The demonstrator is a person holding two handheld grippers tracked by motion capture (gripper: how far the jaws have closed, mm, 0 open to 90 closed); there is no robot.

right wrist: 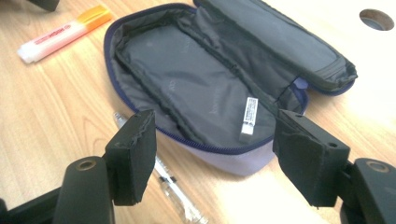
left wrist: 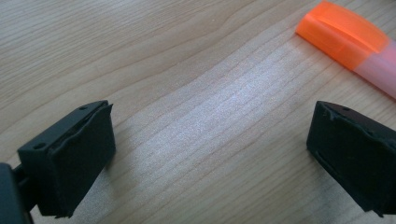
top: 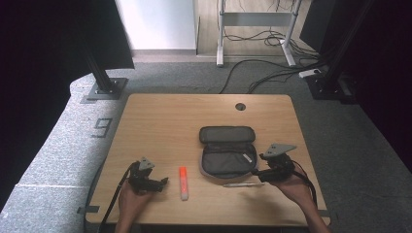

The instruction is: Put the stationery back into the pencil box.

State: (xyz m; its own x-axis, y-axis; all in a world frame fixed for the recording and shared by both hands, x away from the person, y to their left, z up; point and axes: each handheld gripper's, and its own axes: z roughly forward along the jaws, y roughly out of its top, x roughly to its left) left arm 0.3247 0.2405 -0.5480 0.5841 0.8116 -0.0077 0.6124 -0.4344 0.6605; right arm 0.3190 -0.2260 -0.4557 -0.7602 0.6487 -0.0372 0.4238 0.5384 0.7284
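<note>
Two tools low over a wooden tabletop (top: 160, 116), one in each hand. Left tool (top: 163, 182) near the front left, jaws spread wide with only bare wood between them, pointing toward an orange highlighter (top: 183, 182) lying just to its right; in the left gripper view, orange cap (left wrist: 343, 32) at the upper right, just beyond the right jaw, not touched. Right tool (top: 256, 171) at the front right, jaws apart and gripping nothing, aimed at an open dark pencil case (top: 227, 151) in the middle of the tabletop. Case unzipped and folded flat, lid half lying farther back, near half showing grey lining and a small white label (right wrist: 249, 116). Clear pen (top: 243, 184) flat on the tabletop just in front of the case, beside the near rim; in the right gripper view, pen (right wrist: 173, 186) running under the left jaw, untouched. Highlighter well left of the case. Round cable hole (top: 240, 106) near the far edge.
</note>
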